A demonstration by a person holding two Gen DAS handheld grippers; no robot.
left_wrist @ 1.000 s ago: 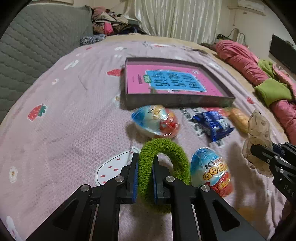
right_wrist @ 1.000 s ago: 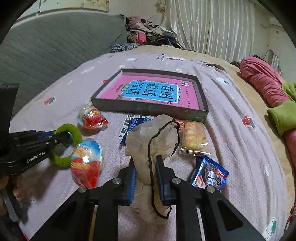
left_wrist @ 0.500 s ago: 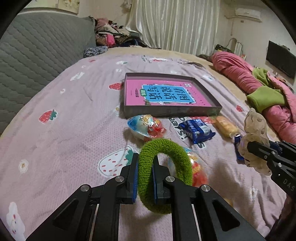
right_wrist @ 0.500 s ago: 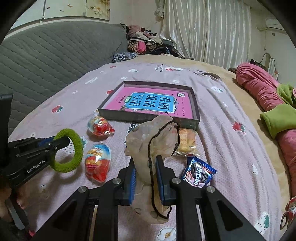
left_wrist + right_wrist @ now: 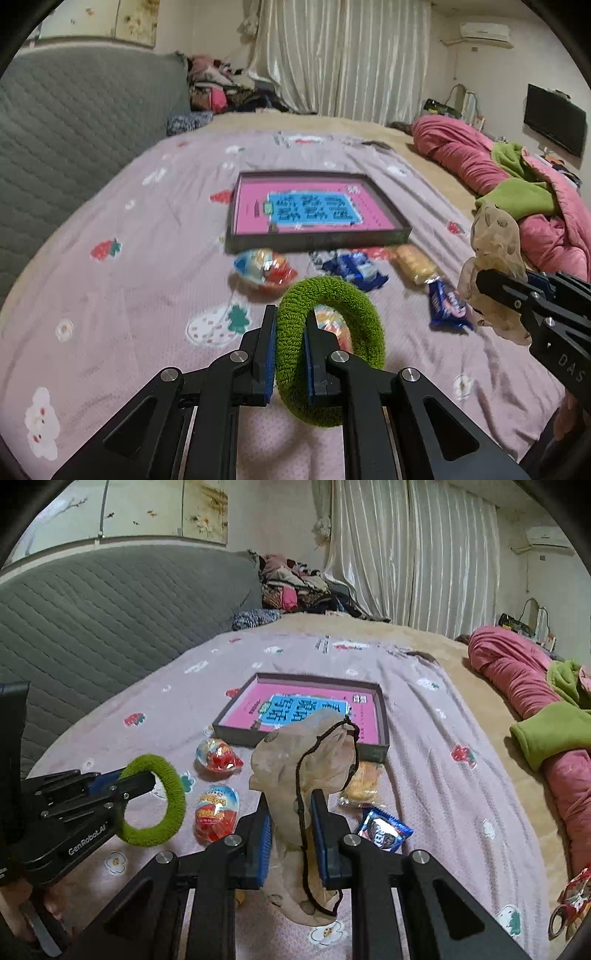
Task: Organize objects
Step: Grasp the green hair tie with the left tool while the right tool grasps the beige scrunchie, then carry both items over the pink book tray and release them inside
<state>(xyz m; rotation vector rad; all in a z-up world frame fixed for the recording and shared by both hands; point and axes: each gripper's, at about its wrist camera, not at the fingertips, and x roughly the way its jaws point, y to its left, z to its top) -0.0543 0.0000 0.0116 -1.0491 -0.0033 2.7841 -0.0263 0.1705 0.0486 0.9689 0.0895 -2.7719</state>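
- Left wrist view: left gripper (image 5: 290, 347) is clamped on the green hair tie (image 5: 332, 354), held clear above the bed (image 5: 110, 295); one side of the loop is pinched between the blue pads, the rest hangs free to the right
- Right gripper (image 5: 291, 834) is clamped on the sheer beige scrunchie (image 5: 299, 760), also lifted off the bed; a thin black cord (image 5: 301, 794) is draped over it
- Step judged in hand: both hair items are carried toward the shallow box (image 5: 382, 716), which lies beyond the snacks toward the far edge of the bed
- To be done well: both grips are to be kept firm until each item is over the box's pink floor, with the loose cord cleared over the near wall before release
- Two foil eggs (image 5: 218, 808), blue cookie packs (image 5: 384, 829) and a yellow snack pack (image 5: 364, 779) lie between the grippers and the box; they are best passed over untouched
- Hard to make out: left view is motion-blurred, so pack labels are unreadable; part of one egg is hidden behind the hair tie; the scrunchie's lower end is masked by the gripper body
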